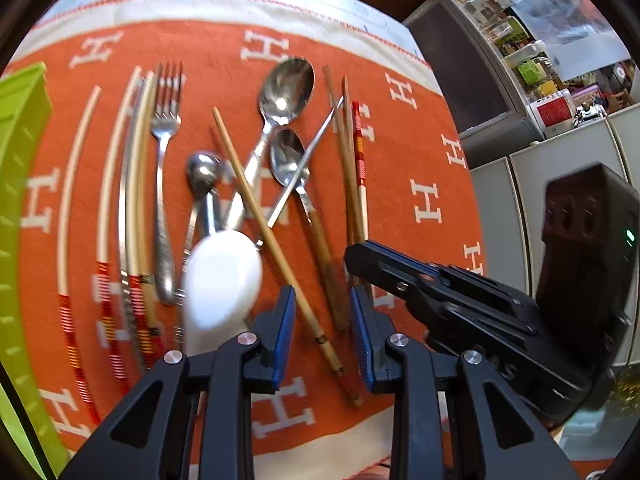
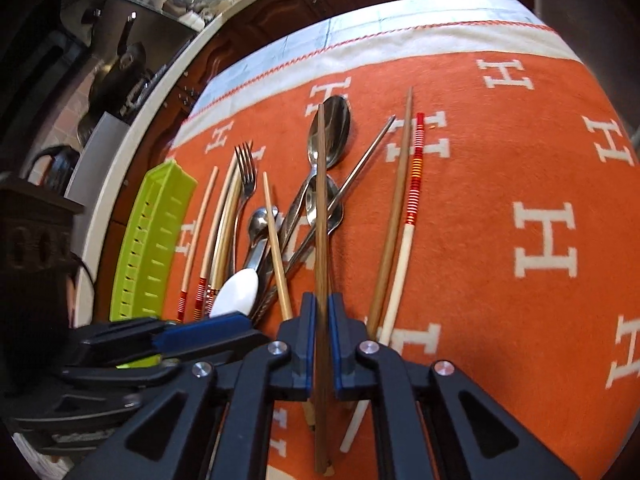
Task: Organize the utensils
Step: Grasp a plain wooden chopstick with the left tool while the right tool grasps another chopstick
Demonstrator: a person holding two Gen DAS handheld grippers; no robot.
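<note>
Right now your right gripper is clamped on a dark wooden chopstick, whose long axis runs straight along the fingers and points away from you, over the spoons in the pile. Your left gripper hangs with its jaws apart above the orange cloth, straddling a pale bamboo chopstick that lies diagonally between them without touching either pad (as far as the left wrist view shows). The green tray sits at the far left edge of the cloth, its length roughly parallel to the utensils, well apart from your right gripper and nearer your left. So the held chopstick likely has to travel leftward across the pile, keeping its present heading to drop in lengthwise.
</note>
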